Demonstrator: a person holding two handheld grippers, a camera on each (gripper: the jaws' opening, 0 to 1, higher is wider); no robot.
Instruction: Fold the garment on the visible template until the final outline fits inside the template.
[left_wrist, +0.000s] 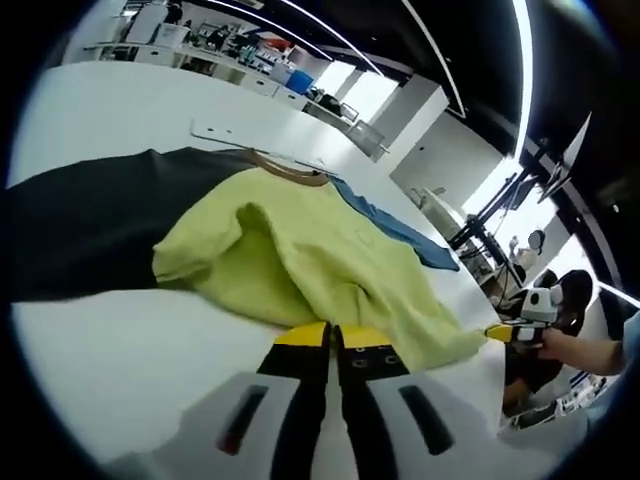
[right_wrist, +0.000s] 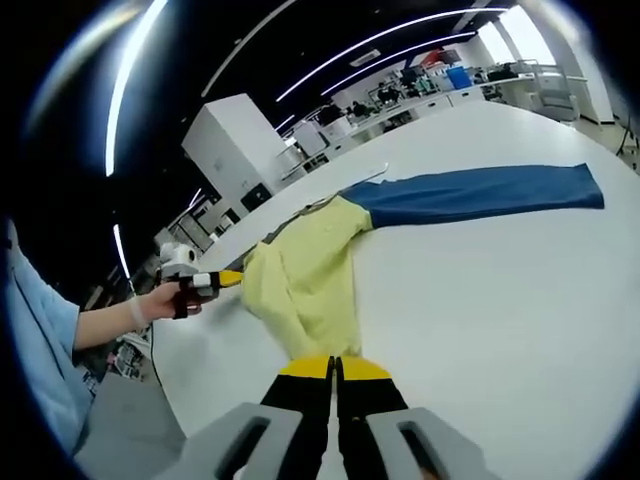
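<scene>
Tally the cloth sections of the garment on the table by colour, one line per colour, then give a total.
Yellow-green section: 1
Blue sleeve: 1
Black sleeve: 1
Total: 3

Yellow-green garment (left_wrist: 310, 255) with blue sleeve (right_wrist: 480, 193) and black sleeve (left_wrist: 80, 235) on white table (right_wrist: 500, 300); yellow-tipped black tongs (left_wrist: 331, 338).

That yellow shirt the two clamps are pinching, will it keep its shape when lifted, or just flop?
Probably flop: the yellow shirt already lies in soft humps and folds on the white table. It looks thin and likely light. Pinched at its edge by the left gripper and right gripper, the middle would likely sag.
</scene>
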